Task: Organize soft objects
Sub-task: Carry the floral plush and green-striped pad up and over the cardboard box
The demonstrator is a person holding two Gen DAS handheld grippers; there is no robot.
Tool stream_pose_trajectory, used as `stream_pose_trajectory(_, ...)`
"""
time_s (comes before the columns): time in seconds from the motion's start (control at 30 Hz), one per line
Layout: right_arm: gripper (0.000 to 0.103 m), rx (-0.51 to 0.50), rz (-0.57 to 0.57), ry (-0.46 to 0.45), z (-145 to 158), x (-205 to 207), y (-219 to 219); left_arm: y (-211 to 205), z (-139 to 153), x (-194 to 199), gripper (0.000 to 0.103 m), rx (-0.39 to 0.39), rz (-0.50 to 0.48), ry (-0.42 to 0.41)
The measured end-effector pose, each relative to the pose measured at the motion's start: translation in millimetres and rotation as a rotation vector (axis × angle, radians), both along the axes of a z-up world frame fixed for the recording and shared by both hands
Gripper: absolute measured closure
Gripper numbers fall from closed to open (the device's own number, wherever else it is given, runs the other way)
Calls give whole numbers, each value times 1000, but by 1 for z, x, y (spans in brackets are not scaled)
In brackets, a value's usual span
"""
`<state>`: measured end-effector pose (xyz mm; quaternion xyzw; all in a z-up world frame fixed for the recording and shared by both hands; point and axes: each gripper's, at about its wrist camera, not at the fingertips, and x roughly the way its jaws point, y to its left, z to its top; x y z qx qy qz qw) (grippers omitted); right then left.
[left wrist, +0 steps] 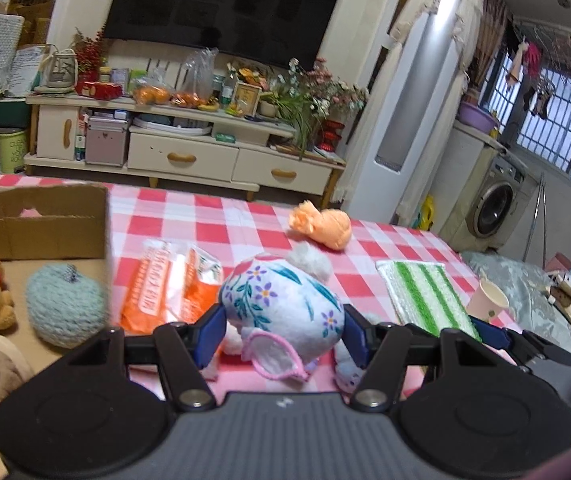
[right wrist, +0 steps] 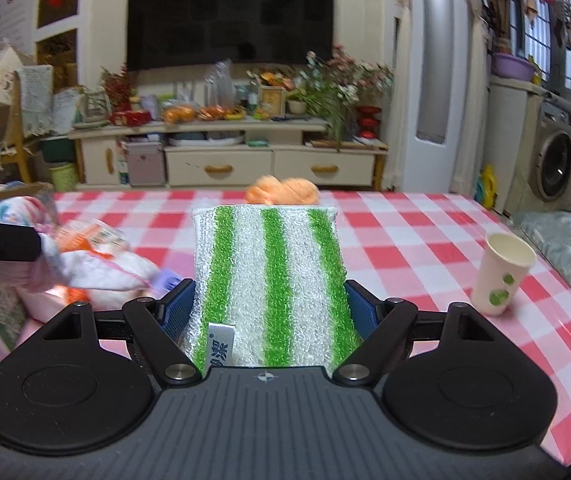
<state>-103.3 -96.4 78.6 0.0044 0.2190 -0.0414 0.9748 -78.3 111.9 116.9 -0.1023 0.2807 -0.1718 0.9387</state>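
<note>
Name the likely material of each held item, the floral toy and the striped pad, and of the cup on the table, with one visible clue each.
Floral toy: printed woven or plush fabric, apparently stuffed; it bulges softly between the pads.
Striped pad: synthetic scrubbing fibre, probably; glittery, bristly green and white pile, sewn label.
Cup: paper, most likely; matt cream wall, thin rolled rim, printed green dots.

Orange plush (right wrist: 282, 191) blurred, half hidden behind green-striped cloth (right wrist: 269, 280); floral plush (right wrist: 17, 216) smeared, cut off at left edge.
</note>
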Motion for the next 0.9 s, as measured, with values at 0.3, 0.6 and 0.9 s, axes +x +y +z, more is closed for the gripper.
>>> stream_pose_trajectory(0.3,4,7,148,-51,28,-1,46,52,17,3,42,-50,111,-40)
stream_pose_trajectory(0.6,4,19,347,-77,45,4,108,118,19,16,42,-74,300,-34)
stream_pose_trajectory(0.9,4,-1,516,-45,46,13,170,164,14,27,42,-80,424,-11)
